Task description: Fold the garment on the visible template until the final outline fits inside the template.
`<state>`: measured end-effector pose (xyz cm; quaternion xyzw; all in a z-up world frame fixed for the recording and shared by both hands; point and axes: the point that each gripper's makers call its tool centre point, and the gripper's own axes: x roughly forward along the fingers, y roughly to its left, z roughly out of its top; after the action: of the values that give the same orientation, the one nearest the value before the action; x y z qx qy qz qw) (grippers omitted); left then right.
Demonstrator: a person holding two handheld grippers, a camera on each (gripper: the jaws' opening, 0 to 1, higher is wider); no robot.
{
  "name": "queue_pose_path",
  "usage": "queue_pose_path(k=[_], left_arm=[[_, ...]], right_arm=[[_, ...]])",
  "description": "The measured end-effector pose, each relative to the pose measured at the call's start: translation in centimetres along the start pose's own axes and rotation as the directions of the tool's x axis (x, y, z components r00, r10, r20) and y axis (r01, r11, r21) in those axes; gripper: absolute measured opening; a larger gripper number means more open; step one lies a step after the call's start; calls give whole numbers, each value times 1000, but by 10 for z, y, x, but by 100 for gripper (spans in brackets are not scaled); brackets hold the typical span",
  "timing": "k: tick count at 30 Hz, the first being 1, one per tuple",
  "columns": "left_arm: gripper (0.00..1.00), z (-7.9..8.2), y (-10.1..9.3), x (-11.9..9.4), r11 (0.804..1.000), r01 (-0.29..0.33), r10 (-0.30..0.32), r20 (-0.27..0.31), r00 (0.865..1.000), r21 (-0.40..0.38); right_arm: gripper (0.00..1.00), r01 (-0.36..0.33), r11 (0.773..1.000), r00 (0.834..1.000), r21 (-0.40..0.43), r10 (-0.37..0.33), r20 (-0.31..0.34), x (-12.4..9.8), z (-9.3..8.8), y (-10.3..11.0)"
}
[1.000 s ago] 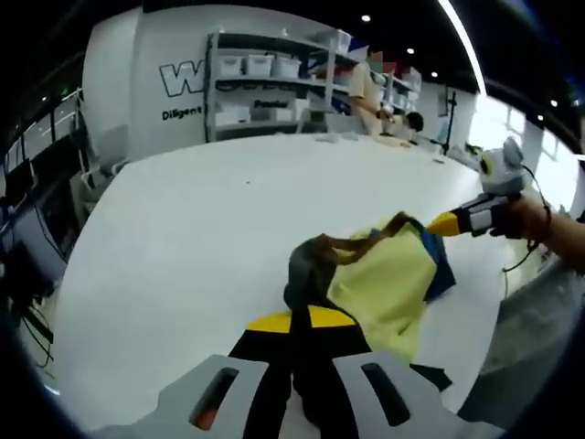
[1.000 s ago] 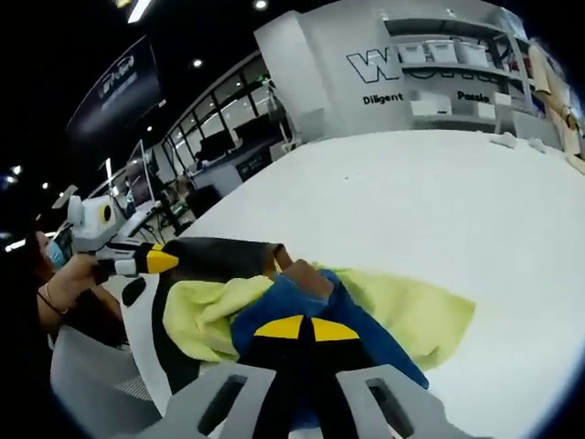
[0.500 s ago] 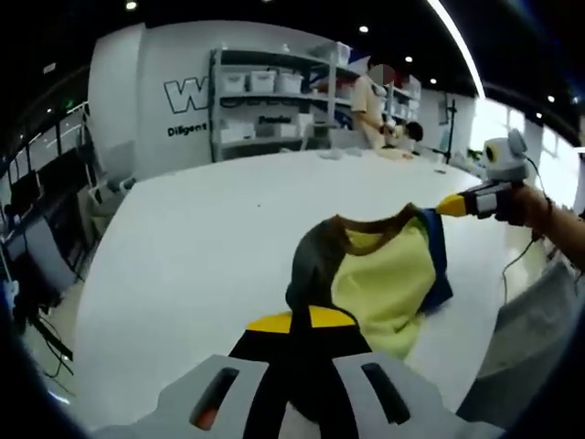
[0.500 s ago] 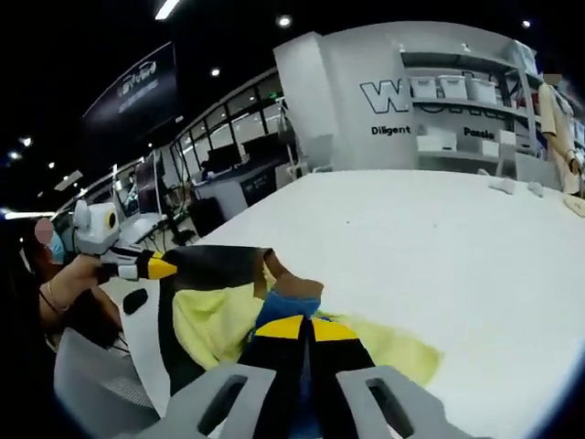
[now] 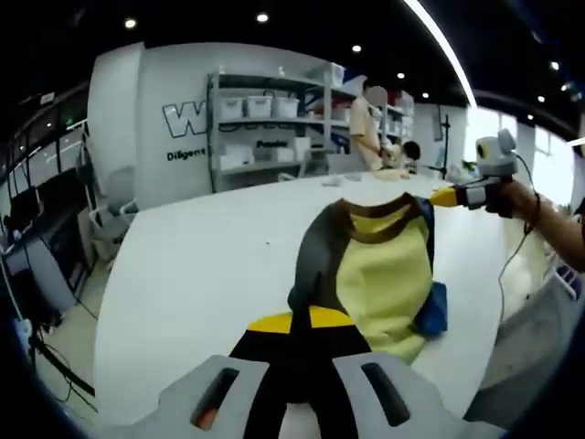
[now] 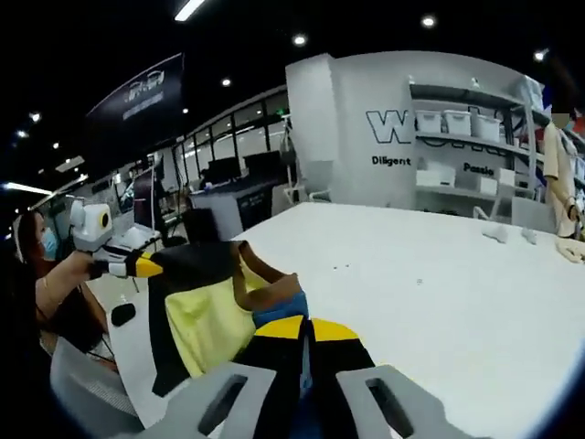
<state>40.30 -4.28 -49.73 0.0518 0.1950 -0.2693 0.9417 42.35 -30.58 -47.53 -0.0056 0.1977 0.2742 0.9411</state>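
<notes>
Broad white worktop (image 5: 201,265), matte. Garment (image 5: 379,274) raised over near edge, lower hem maybe touching; cannot tell. Small pale items (image 6: 510,233) lie at far edge.

Bright ceiling lights (image 5: 263,17), glaring window, fisheye-warped soft edges.

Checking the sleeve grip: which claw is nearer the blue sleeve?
Right. The right claw is shut at the blue sleeve; the left claw grips the garment's dark side, the sleeve hanging opposite.

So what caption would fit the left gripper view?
Two grippers hold a yellow, black and blue garment above a white table.
</notes>
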Motion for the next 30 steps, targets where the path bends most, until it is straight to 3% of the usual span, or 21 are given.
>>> queue_pose_path(k=[8, 13, 21, 30], left_arm=[[1, 10, 17, 17, 1000, -12, 12, 19, 1000, -18], [1, 10, 22, 35, 998, -31, 32, -24, 999, 54], [1, 16, 40, 64, 996, -53, 56, -43, 998, 68], [1, 7, 66, 103, 994, -81, 89, -100, 991, 75]], right_arm=[[0, 21, 1000, 1000, -11, -21, -23, 20, 8, -18], [0, 25, 1000, 999, -18, -25, -42, 38, 13, -29], [0, 43, 998, 996, -34, -46, -73, 72, 23, -48], [0, 83, 995, 988, -53, -89, -123, 115, 24, -78]])
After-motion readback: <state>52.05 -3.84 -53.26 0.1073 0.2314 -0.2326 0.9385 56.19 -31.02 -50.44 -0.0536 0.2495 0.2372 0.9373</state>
